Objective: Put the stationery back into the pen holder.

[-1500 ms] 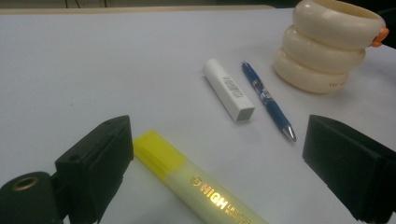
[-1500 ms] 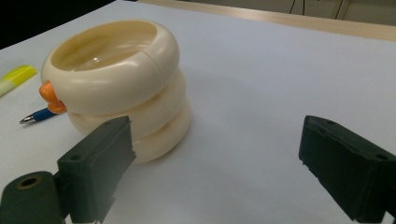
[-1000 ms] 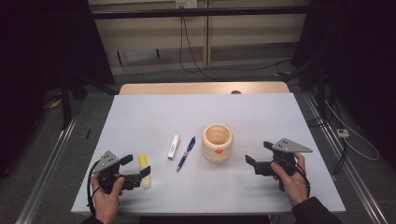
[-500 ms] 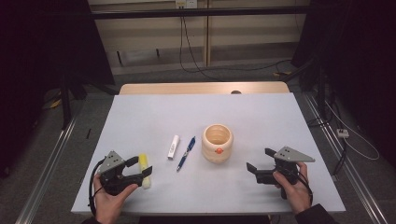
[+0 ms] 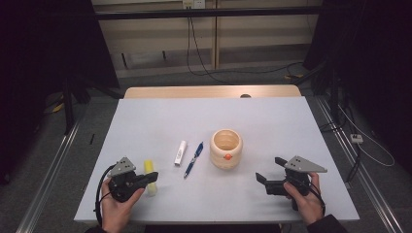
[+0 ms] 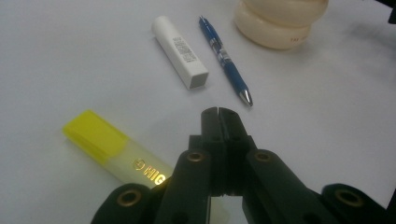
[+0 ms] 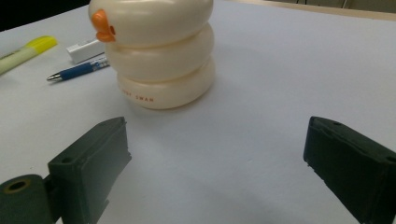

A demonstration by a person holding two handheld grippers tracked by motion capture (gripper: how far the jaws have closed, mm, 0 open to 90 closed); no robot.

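Note:
A cream ringed cup [image 5: 226,148] with an orange beak-like knob stands mid-table; it looks tall and close in the right gripper view [image 7: 154,51]. Left of it lie a blue pen [image 5: 193,159] [image 6: 224,60] and a white stick-shaped tube [image 5: 180,152] [image 6: 180,50]. A yellow highlighter [image 5: 150,177] [image 6: 109,147] lies by the front left. My left gripper [image 5: 148,176] [image 6: 218,114] is shut, empty, its jaws just beside and above the highlighter. My right gripper [image 5: 270,171] [image 7: 217,161] is open, low over the table, about a hand's width right of the cup.
The white table [image 5: 272,126] ends close behind both hands at the front edge. A wooden strip [image 5: 209,91] runs along the far edge. Dark floor, rails and cables surround the table.
Both hands have drawn back toward the front edge. The left gripper has slid slightly right, next to the highlighter. Objects on the table have stayed put.

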